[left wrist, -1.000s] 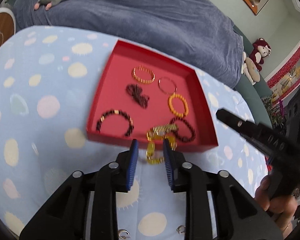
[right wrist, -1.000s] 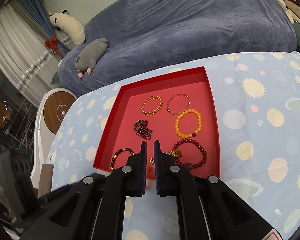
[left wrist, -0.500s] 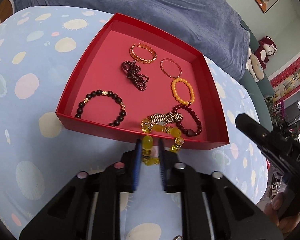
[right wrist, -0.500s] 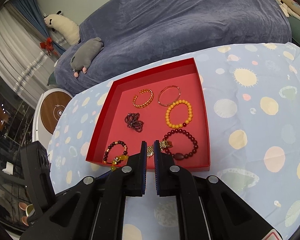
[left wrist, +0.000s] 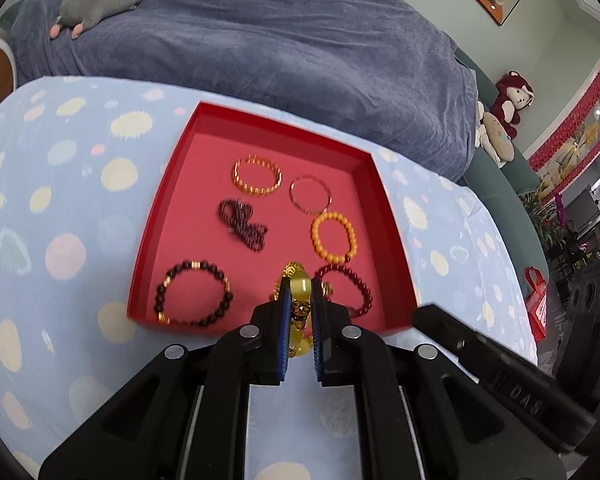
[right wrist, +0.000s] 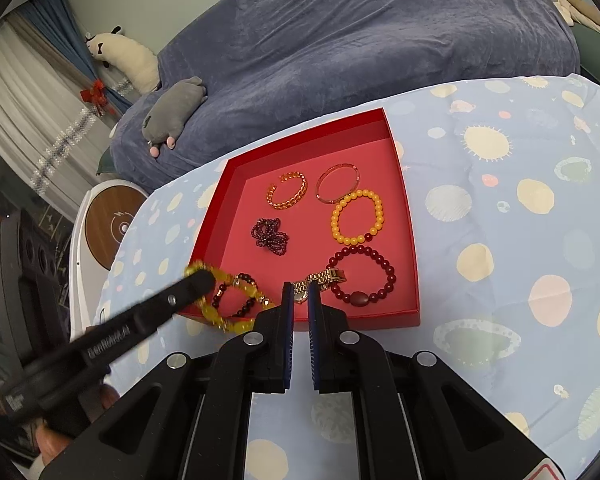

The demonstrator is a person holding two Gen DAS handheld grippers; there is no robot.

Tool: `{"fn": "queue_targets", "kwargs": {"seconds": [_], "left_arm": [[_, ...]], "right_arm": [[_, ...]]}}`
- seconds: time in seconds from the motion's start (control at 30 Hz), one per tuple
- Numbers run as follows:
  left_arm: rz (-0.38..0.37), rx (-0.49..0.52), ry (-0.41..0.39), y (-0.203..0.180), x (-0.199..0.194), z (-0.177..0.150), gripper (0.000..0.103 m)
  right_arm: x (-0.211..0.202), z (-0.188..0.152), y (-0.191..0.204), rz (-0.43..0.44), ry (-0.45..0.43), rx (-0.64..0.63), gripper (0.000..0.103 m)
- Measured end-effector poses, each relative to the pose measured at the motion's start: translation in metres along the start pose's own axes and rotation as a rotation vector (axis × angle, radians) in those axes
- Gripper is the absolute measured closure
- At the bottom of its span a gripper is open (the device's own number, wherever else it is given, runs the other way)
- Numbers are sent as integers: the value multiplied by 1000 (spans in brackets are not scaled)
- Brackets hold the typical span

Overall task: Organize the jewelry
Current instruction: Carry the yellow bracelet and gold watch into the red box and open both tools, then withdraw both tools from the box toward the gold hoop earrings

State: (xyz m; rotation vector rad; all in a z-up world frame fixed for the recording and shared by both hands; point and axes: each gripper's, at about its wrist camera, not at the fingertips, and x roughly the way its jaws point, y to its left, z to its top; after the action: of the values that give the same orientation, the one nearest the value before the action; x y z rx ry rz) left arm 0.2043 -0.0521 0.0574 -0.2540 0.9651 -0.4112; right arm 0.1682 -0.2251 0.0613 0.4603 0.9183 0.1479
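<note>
My left gripper (left wrist: 301,300) is shut on a yellow bead bracelet (left wrist: 300,286) and holds it over the near edge of the red tray (left wrist: 188,148). In the right wrist view the left gripper (right wrist: 198,282) reaches in from the lower left, and the yellow bracelet (right wrist: 236,326) hangs from it at the red tray's (right wrist: 404,200) near left corner. My right gripper (right wrist: 300,300) is shut with nothing in it, just in front of the tray, with a gold watch (right wrist: 324,278) beyond its tips. From the left wrist, the right gripper (left wrist: 432,318) shows at the right.
In the tray lie a gold chain bracelet (left wrist: 256,176), a thin bangle (left wrist: 310,200), an orange bead bracelet (left wrist: 334,236), a dark purple bundle (left wrist: 242,226), a black bead bracelet (left wrist: 194,298) and a dark red bead bracelet (left wrist: 352,284). A spotted blue tablecloth (left wrist: 60,200) surrounds it; a blue couch (left wrist: 260,48) stands behind.
My left gripper has closed on the yellow bracelet and lifted it from the cloth in front of the tray to above the tray's near edge. The right gripper has stayed shut and nearly still.
</note>
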Motion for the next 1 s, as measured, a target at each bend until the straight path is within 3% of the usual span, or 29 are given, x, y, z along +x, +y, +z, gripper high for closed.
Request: {"fn": "queue_targets", "kwargs": {"seconds": [0.37, 0.47, 0.6, 1.0], "left_arm": [[29, 26, -67, 1, 6, 52, 94], [42, 35, -80, 4, 10, 66, 94], [56, 35, -78, 10, 19, 80, 94], [71, -12, -26, 31, 41, 63, 92]], "right_arm": [[2, 5, -2, -4, 1, -15, 96], [8, 8, 0, -1, 9, -25, 90], [23, 9, 2, -7, 34, -46, 89], [70, 2, 13, -9, 142, -78, 89]]}}
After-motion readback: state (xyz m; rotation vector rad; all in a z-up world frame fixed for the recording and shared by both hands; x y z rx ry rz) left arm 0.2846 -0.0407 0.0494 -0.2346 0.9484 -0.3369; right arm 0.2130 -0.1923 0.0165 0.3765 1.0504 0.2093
